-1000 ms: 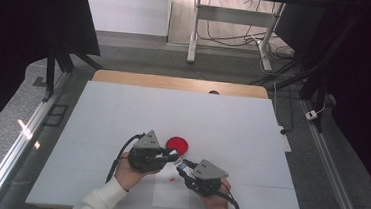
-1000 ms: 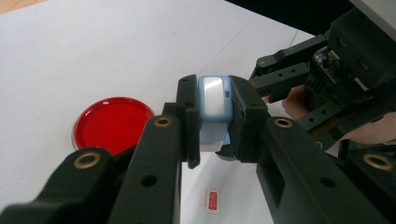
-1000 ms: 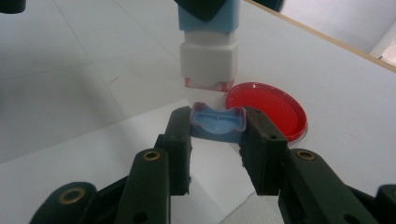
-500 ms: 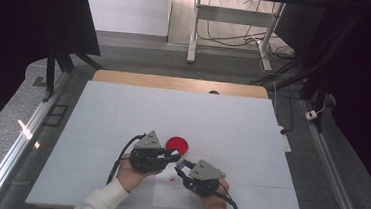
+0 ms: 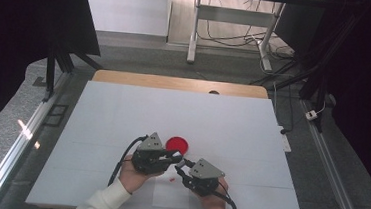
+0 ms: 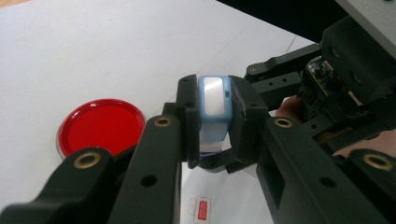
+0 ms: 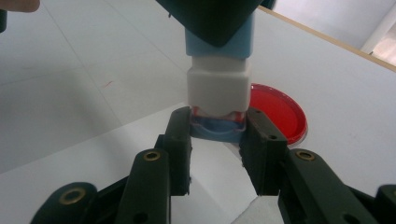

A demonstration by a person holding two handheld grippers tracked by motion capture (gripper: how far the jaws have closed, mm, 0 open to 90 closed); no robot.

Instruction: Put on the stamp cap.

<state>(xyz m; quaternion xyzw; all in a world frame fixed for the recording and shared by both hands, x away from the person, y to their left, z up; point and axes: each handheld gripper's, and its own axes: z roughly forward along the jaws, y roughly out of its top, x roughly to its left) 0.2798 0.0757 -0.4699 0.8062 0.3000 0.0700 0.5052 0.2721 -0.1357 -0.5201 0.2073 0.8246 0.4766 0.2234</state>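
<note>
A small light-blue and white block [image 6: 214, 95] hangs just above the table between both grippers. My left gripper [image 6: 215, 121] is shut on its blue body, and in the high view the left gripper [image 5: 175, 157] points right. My right gripper [image 7: 218, 135] is shut on the block's blue end piece [image 7: 217, 127], below a white section [image 7: 217, 86]. In the high view the right gripper [image 5: 181, 170] meets the left one tip to tip. A red round dish [image 5: 177, 144] lies flat on the white table [image 5: 222, 122] just behind the grippers.
A white paper sheet [image 5: 171, 197] lies under the hands at the table's near edge, with a small red printed mark [image 6: 201, 208] on it. The table's wooden far edge [image 5: 175, 82] borders a grey floor with a desk frame and cables.
</note>
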